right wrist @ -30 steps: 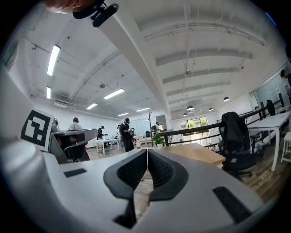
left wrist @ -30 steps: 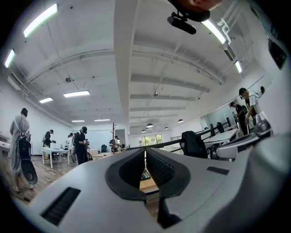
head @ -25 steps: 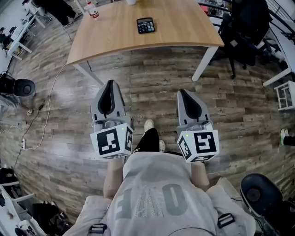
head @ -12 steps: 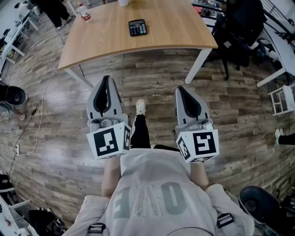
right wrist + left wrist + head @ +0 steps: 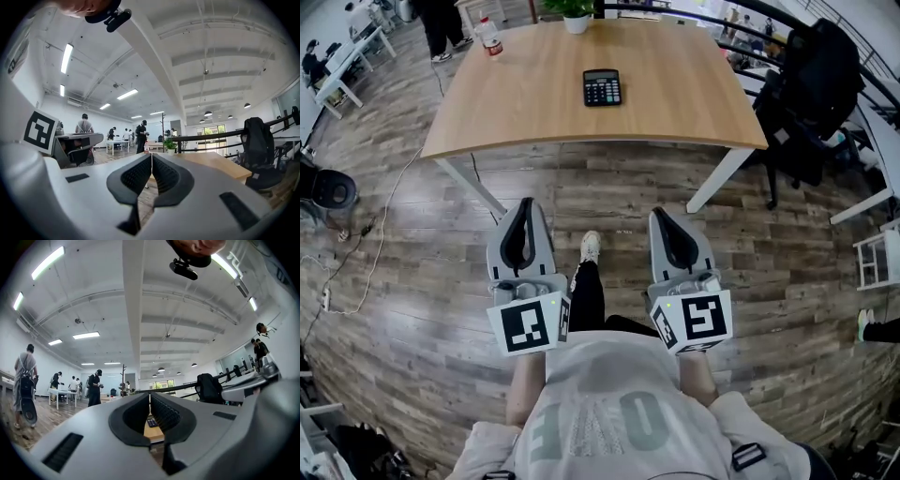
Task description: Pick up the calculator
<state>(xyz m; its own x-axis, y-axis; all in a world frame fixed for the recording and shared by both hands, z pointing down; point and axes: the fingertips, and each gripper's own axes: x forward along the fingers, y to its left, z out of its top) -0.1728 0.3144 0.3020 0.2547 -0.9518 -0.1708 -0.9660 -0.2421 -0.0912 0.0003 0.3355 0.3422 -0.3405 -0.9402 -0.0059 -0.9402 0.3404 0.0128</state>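
Note:
The black calculator [image 5: 602,87] lies flat on the wooden table [image 5: 516,103], near the middle of the top. Both grippers hang over the floor, short of the table's near edge, and point toward it. My left gripper [image 5: 525,202] is shut with nothing in it. In the left gripper view the calculator [image 5: 152,422] shows small and far off through the hollow behind the closed tips [image 5: 149,395]. My right gripper [image 5: 658,215] is shut and empty as well, its tips [image 5: 152,155] meeting in front of the table top [image 5: 220,164].
A bottle [image 5: 490,37] and a potted plant [image 5: 575,11] stand at the table's far edge. A black chair with a bag [image 5: 811,80] sits to the right, a white table leg [image 5: 717,178] ahead of my right gripper. A cable [image 5: 370,220] runs along the floor at left. People stand far off.
The table and calculator have come closer and sit lower in the head view. Both grippers have moved forward with the person, still side by side and shut.

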